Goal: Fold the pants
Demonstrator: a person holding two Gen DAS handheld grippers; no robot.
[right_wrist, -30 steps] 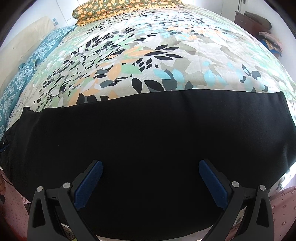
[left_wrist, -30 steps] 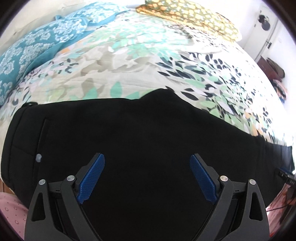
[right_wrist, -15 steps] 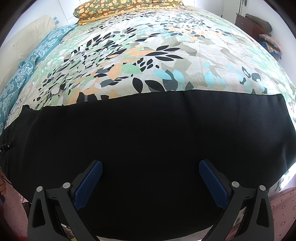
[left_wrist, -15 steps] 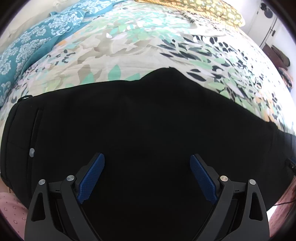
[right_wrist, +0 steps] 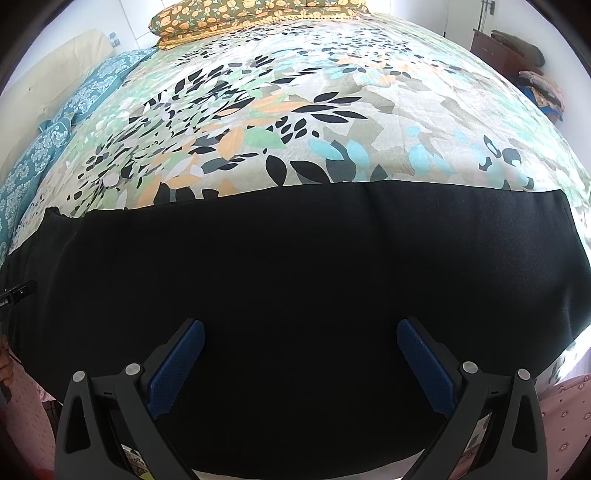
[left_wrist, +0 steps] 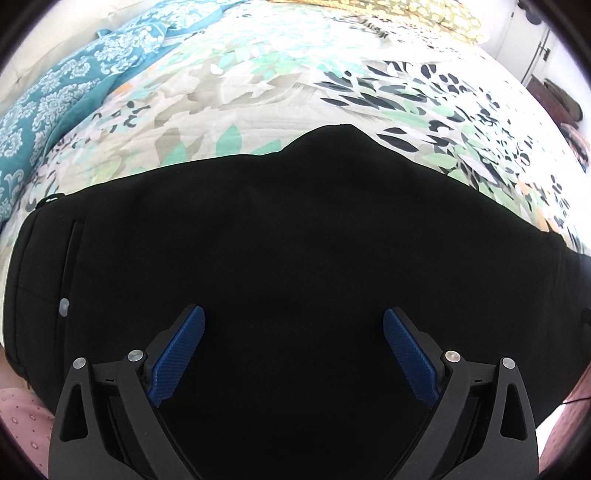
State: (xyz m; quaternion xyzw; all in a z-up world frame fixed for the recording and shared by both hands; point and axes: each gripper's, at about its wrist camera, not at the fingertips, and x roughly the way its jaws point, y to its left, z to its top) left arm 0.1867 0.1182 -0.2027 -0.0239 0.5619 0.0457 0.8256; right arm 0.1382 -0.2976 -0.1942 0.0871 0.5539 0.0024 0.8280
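Black pants [left_wrist: 295, 251] lie flat along the near edge of a bed, folded lengthwise. The left wrist view shows the waist end, with a pocket seam and a small button [left_wrist: 64, 306] at the left and the crotch point [left_wrist: 340, 127] at the far edge. The right wrist view shows the legs [right_wrist: 295, 266], with the hem [right_wrist: 570, 236] at the right. My left gripper [left_wrist: 293, 332] is open above the seat of the pants. My right gripper [right_wrist: 301, 343] is open above the legs. Neither holds anything.
The bed has a floral leaf-print cover [right_wrist: 295, 110]. A teal patterned blanket [left_wrist: 55, 103] lies at the left. Orange-print pillows [right_wrist: 236, 18] sit at the far end. A dark cabinet with clothes [right_wrist: 517, 48] stands at the far right. Pink fabric [right_wrist: 565, 413] shows below the bed edge.
The left gripper has moved forward and down over the waist end, so the pants fill more of its view. The right gripper has barely moved. Both stay open.
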